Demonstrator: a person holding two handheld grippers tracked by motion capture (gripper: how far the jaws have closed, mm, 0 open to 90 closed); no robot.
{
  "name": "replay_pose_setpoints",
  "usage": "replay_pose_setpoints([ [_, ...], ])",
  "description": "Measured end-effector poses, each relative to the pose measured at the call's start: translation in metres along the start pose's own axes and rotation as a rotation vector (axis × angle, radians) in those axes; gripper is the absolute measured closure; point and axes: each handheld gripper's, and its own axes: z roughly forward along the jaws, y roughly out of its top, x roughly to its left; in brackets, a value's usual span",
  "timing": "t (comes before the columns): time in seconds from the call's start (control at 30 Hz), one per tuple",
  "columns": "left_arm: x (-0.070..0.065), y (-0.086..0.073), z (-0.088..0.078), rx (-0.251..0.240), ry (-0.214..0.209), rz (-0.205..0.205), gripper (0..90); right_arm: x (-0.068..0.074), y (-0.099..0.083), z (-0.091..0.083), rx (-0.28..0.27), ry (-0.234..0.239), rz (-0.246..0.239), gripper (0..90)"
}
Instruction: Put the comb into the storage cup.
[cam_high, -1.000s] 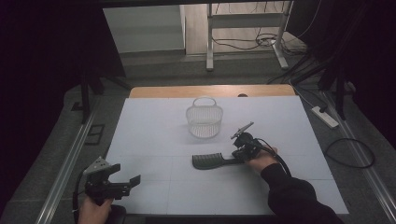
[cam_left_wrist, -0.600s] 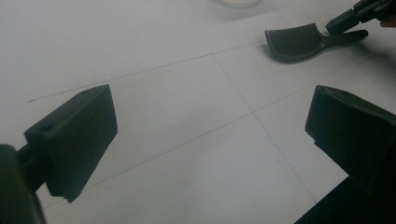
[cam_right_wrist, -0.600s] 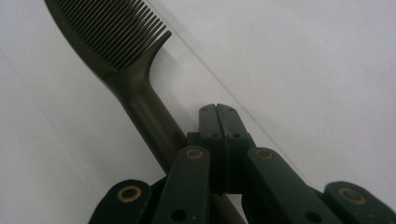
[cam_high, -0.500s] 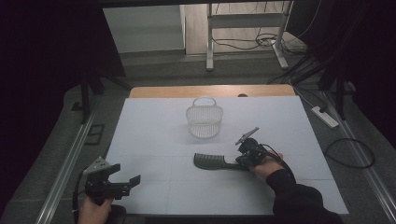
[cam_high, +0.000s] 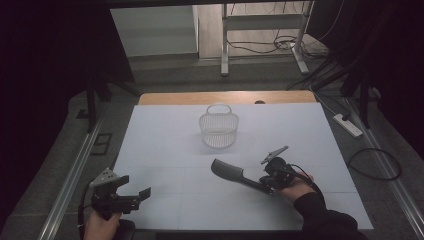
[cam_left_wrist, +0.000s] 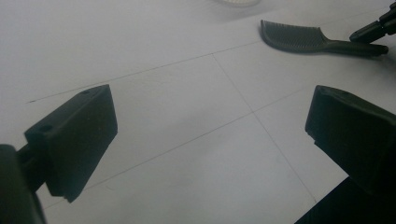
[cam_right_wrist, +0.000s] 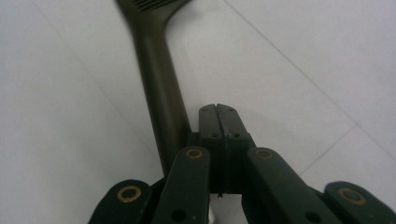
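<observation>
Jaws of right gripper (cam_right_wrist: 218, 112) closed, empty, beside dark plastic comb (cam_high: 235, 175)'s handle, having nudged it rightwards; left gripper (cam_high: 131, 192) wide open, idle.

No text, label, brand, number or sign can be read anywhere in these pictures. The white surface (cam_high: 165, 150) carries only thin ruled lines and no writing, and the dark comb (cam_high: 234, 174) lying on it just in front of the wire basket (cam_high: 218, 127) shows no lettering or mark. The black tool bodies bear only plain round screw heads and no printing.
</observation>
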Motion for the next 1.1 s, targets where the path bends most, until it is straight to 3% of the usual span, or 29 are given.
replay_pose_setpoints([
  [0.67,0.0,0.001,0.001,0.003,0.0,0.003,3.0,0.015,-0.013,-0.006,0.006,0.01,-0.007,89.0],
  [0.87,0.0,0.001,0.001,0.004,0.001,0.004,3.0,0.014,-0.011,-0.015,-0.048,-0.015,-0.006,80.9],
  [1.1,-0.001,0.001,0.001,0.007,0.003,0.007,3.1,0.016,-0.007,-0.025,-0.098,-0.066,-0.011,64.4],
])
